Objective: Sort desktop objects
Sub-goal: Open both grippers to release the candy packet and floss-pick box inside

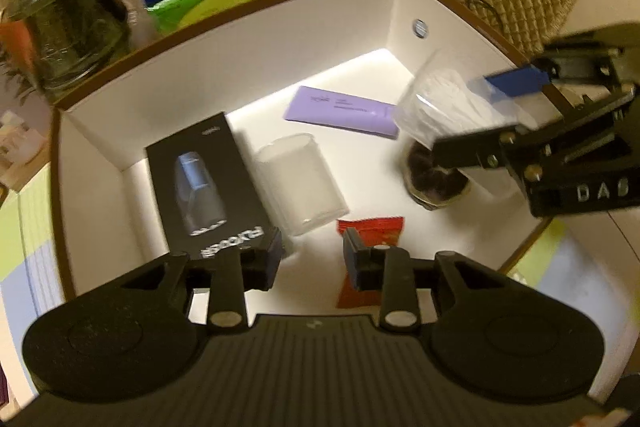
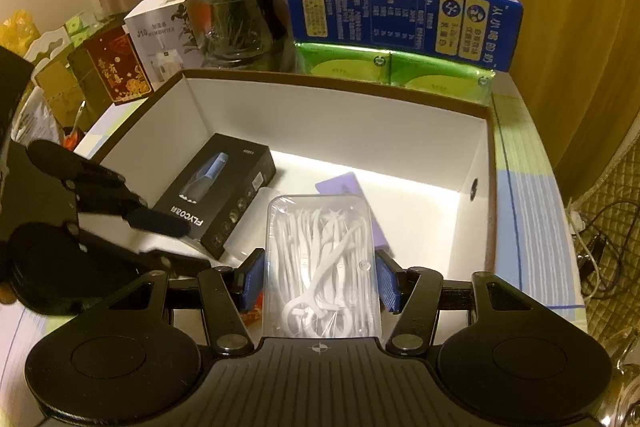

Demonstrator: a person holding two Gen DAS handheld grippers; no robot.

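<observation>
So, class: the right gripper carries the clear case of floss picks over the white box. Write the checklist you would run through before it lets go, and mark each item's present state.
1. Right gripper has its fingers closed on the floss pick case: ok.
2. Case is inside the rim of the white box: ok.
3. Floor right under the case is free: not ok; the purple tube and a dark round item lie there.
4. Left gripper is open, empty and apart from the case: ok.
5. Black Flyco box is out of the drop path: ok.
6. Case lid is shut: cannot tell.
</observation>
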